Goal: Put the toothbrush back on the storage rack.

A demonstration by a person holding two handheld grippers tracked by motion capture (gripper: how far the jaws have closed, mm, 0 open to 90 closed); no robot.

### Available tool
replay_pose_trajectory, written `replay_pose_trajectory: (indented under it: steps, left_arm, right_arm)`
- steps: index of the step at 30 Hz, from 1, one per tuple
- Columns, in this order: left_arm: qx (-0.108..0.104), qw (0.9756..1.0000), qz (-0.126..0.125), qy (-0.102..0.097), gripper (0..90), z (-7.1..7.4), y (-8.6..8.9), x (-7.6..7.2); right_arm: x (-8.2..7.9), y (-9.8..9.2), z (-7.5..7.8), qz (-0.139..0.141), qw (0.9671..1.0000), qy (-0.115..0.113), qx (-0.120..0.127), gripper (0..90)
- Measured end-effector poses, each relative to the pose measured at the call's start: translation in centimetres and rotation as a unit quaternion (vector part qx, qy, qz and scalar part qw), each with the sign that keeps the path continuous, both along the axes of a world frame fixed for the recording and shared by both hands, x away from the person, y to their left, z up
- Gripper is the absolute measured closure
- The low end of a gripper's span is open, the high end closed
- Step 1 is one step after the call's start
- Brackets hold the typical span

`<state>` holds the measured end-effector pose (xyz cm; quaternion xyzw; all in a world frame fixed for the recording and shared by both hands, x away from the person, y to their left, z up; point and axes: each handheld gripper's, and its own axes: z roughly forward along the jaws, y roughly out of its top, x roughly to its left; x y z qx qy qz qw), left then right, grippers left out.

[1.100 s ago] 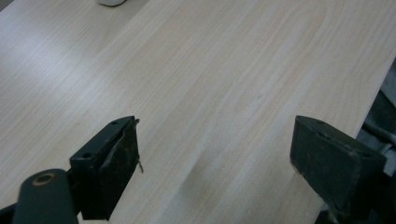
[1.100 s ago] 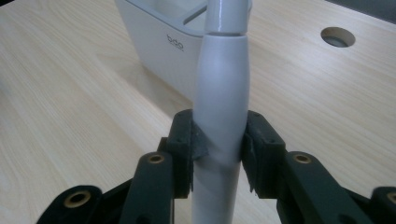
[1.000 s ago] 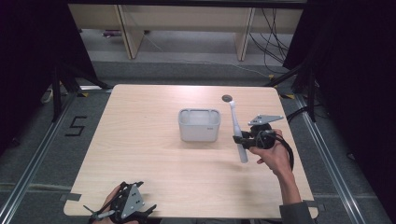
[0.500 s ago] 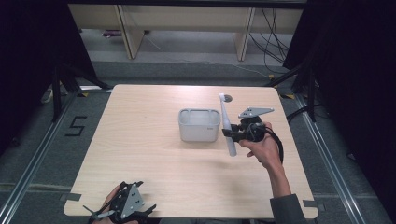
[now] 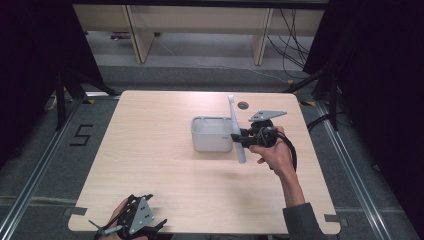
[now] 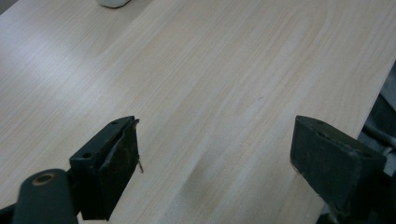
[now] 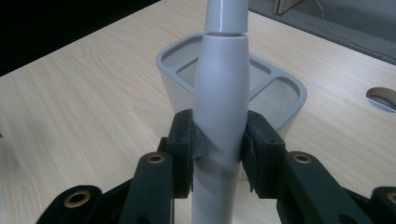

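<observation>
The right hand-held gripper (image 5: 239, 136) is held up over the right half of the desk (image 5: 160, 165). The person's arm reaches in from the bottom edge, and the gripper points left. Its two black jaws pinch a long grey electric toothbrush (image 5: 235, 127) around its thick handle. The toothbrush stands almost upright, just beside the right wall of the grey holder (image 5: 212, 135), with its thin neck at the top.

The left hand-held gripper (image 5: 131, 224) rests low at the near left edge of the desk. Its jaws are spread wide with bare desk between them.

The toothbrush is smooth, round plastic, fat in the middle and thin above. The holder is a smooth box with rounded corners and several open pockets on top. The desk is pale wood with fine lines. There is one toothbrush, one holder and two grippers.
</observation>
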<state>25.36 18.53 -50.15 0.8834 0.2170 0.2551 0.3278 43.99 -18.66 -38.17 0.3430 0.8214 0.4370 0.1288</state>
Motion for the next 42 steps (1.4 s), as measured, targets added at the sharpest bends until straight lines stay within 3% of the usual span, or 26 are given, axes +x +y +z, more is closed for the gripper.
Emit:
replay_pose_trajectory:
  steps: [2, 3, 5, 11, 14, 15, 17, 18, 28, 30, 31, 34, 39, 40, 42]
  left_arm:
    - [-0.001, 1.0000, 0.000, 0.001, 15.0, 0.0, 0.0, 0.0]
    - [0.001, 1.0000, 0.001, 0.000, 15.0, 0.0, 0.0, 0.0]
    - [0.002, 1.0000, 0.002, -0.001, 14.9, 0.0, 0.0, 0.0]
    - [0.001, 1.0000, 0.000, 0.002, 14.9, 0.0, 0.0, 0.0]
    - [0.001, 1.0000, 0.000, 0.002, 14.9, 0.0, 0.0, 0.0]
    - [0.001, 1.0000, 0.001, 0.002, 14.9, 0.0, 0.0, 0.0]
    - [0.002, 1.0000, 0.000, 0.003, 14.9, 0.0, 0.0, 0.0]
    - [0.002, 1.0000, -0.001, 0.003, 15.0, 0.0, 0.0, 0.0]
    - [-0.003, 1.0000, 0.001, 0.003, 14.9, -0.1, -0.1, 0.0]
    - [-0.004, 1.0000, 0.002, 0.002, 14.9, -0.1, 0.0, 0.0]
    - [-0.004, 1.0000, 0.002, 0.002, 14.9, 0.0, 0.0, 0.0]
    - [-0.004, 1.0000, 0.002, 0.002, 15.0, -0.1, 0.0, 0.0]
    - [-0.003, 1.0000, 0.001, 0.002, 15.0, 0.0, 0.0, 0.0]
    - [-0.003, 1.0000, 0.001, 0.002, 15.0, 0.0, 0.0, 0.0]
    - [-0.004, 1.0000, 0.001, 0.002, 15.0, 0.0, 0.0, 0.0]
  right_arm:
    - [0.1, 0.3, 0.2, 0.000, 0.9999, 0.007, 0.008, 67.0]
    - [0.2, 0.4, 0.3, 0.004, 1.0000, -0.004, 0.002, 67.0]
    - [0.1, 0.8, 0.5, 0.001, 0.9999, 0.009, 0.007, 67.0]
    - [0.6, 1.4, 0.9, 0.013, 0.9999, -0.007, 0.009, 67.0]
    - [0.7, 1.9, 1.1, 0.015, 0.9998, -0.007, 0.009, 67.1]
    - [0.6, 2.1, 1.2, 0.013, 0.9998, 0.002, 0.014, 67.1]
    - [0.8, 2.3, 1.3, 0.016, 0.9998, -0.005, 0.013, 67.1]
    - [0.7, 2.5, 1.3, 0.015, 0.9997, 0.004, 0.019, 67.1]
    - [1.3, 3.2, 1.7, 0.022, 0.9996, -0.003, 0.016, 67.1]
    - [1.2, 3.5, 1.9, 0.017, 0.9996, 0.008, 0.022, 67.1]
    - [1.5, 3.6, 1.9, 0.024, 0.9994, -0.006, 0.023, 67.0]
    - [1.5, 4.2, 2.2, 0.023, 0.9990, 0.007, 0.037, 67.1]
    - [2.0, 4.9, 3.1, 0.028, 0.9990, -0.004, 0.034, 67.0]
    - [2.0, 5.2, 3.2, 0.026, 0.9986, 0.005, 0.045, 67.1]
    - [2.3, 5.4, 3.5, 0.030, 0.9986, 0.000, 0.044, 67.0]
